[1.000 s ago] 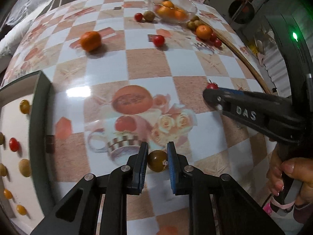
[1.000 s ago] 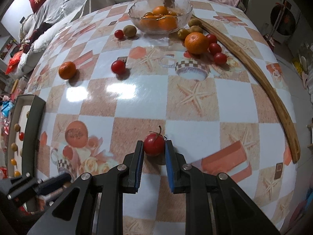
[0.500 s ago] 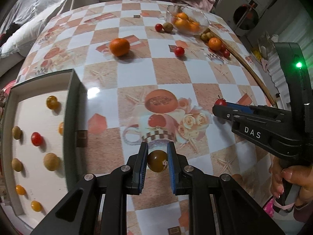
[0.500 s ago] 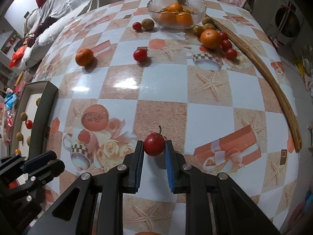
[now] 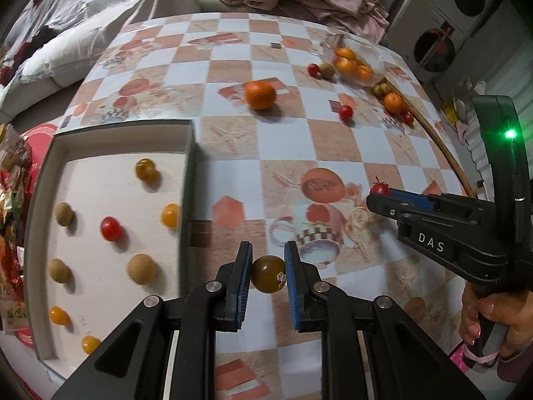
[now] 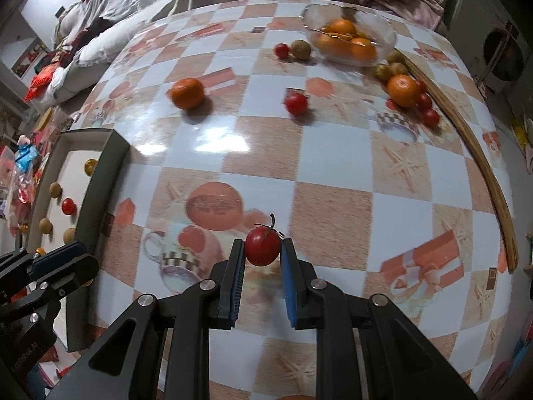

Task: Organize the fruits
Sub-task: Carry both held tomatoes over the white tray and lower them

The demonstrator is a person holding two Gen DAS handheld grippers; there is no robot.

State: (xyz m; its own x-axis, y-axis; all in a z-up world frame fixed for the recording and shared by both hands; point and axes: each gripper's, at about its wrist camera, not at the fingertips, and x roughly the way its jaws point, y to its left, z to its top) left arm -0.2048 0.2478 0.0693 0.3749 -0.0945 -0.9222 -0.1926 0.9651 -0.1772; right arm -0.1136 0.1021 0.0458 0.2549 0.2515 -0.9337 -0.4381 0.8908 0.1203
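Blue-padded black jaws of the left gripper are clamped on a dark olive-brown tomato, low centre of the left wrist view, just right of the tray. A small pale sticker sits on the fruit's lower right; its print is unreadable.

Right gripper is clamped on a red cherry tomato with a curled stem, low centre of its own view. In the left wrist view the same tool enters from the right edge, white letters "DAS" on its body, a green LED lit above, and the right hand wrapped round the handle at lower right.

Tray at left of frame: dark rim, white floor, 9 small fruits lying apart, namely 1 red, 1 dark amber, 3 tan, 4 yellow-orange.

Table carries a glossy checked orange-and-white cloth printed with cups and starfish. Upper frame: a lone mandarin, a red tomato, a glass bowl of oranges.

Upper left of the right wrist view: red cushion with white characters, not legible.
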